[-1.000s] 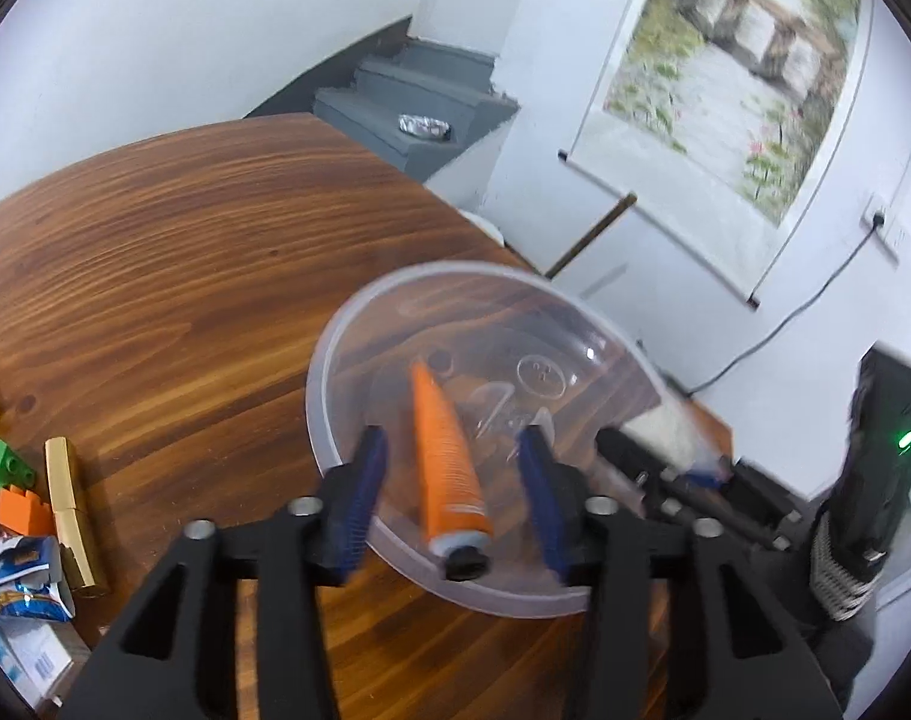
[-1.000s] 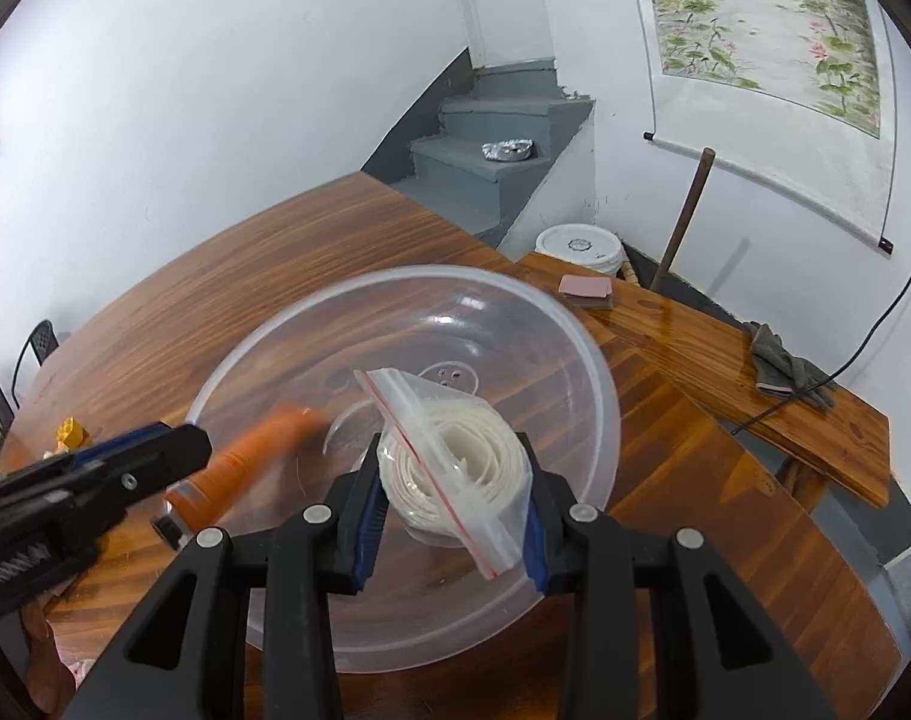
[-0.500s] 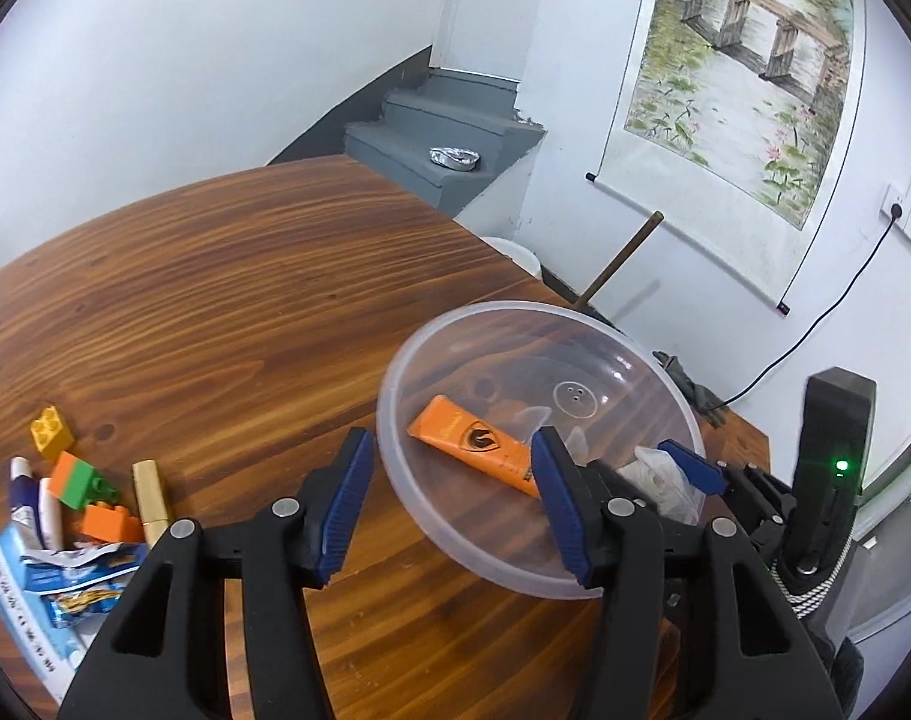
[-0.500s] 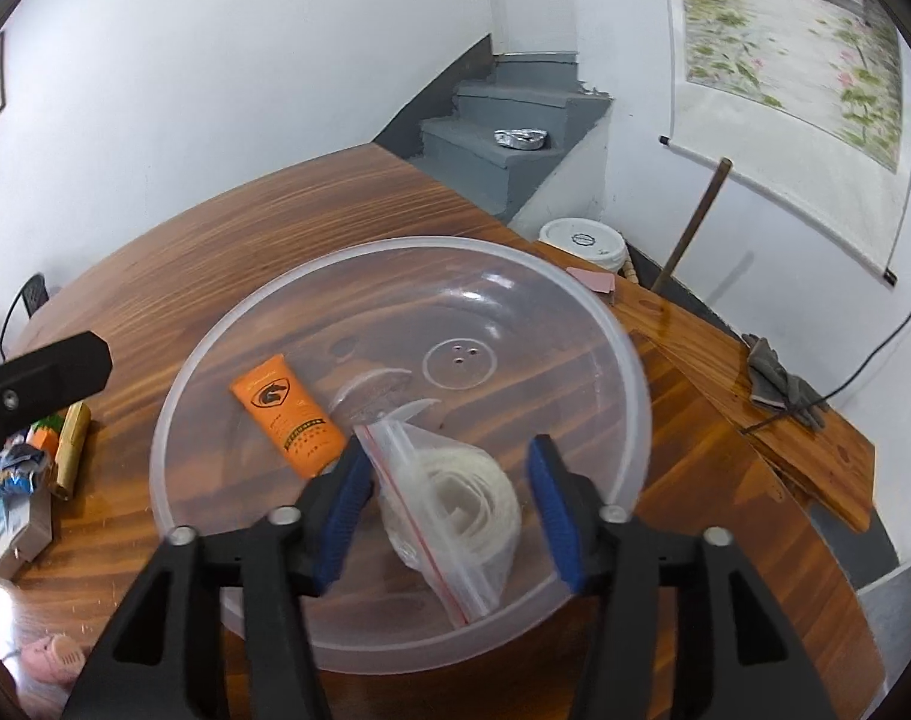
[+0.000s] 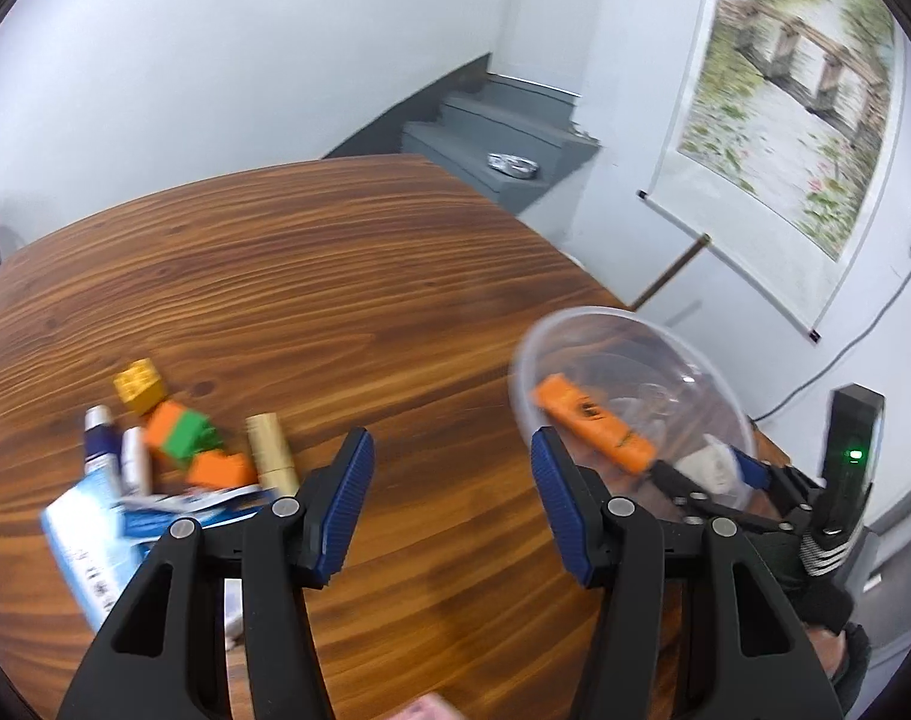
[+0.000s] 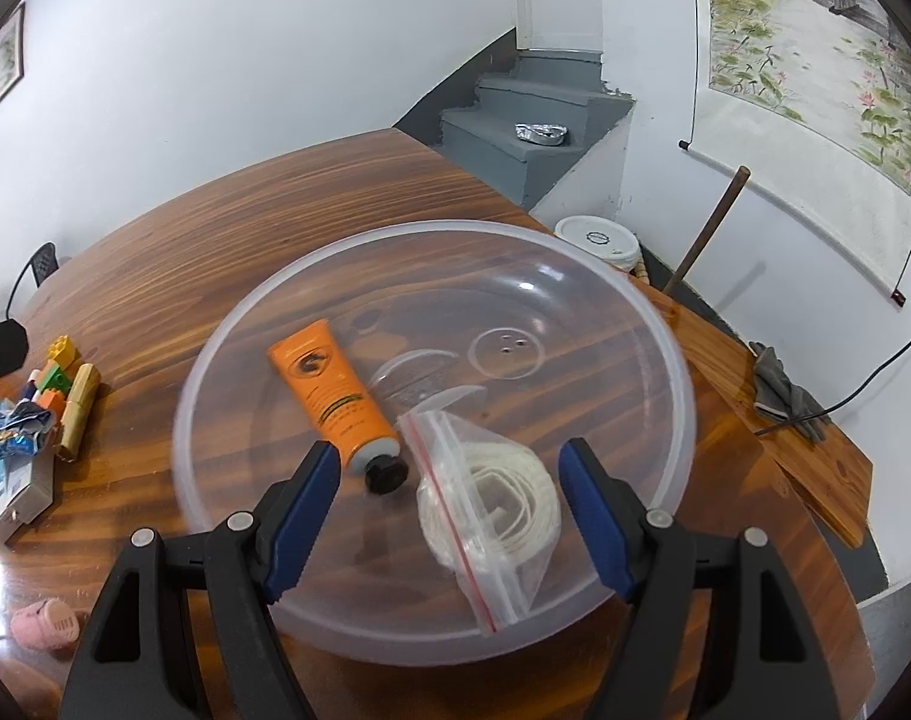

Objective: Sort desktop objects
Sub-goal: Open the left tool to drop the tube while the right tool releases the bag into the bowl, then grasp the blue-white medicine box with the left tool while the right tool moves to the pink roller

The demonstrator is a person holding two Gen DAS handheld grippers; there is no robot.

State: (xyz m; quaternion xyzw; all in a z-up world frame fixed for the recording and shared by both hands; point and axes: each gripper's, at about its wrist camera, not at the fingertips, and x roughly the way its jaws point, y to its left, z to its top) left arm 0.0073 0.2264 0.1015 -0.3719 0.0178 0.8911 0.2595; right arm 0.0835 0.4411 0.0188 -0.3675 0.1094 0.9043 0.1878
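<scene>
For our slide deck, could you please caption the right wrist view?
Open right gripper over a clear bowl holding an orange tube and a bagged white coil.

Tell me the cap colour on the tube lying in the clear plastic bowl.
Black; the orange tube's cap shows best in the right wrist view.

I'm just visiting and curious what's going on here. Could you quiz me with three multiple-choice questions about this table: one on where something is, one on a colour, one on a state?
1. Where is the tube?
A. in the bowl
B. on the stairs
C. beside the bricks

2. What colour is the tube?
A. green
B. orange
C. white

3. How is the right gripper?
A. shut on the bag
B. shut on the tube
C. open

Answers: 1 A, it lies inside the rim. 2 B, orange body, black cap. 3 C, fingers stand apart, bag loose between them.
</scene>
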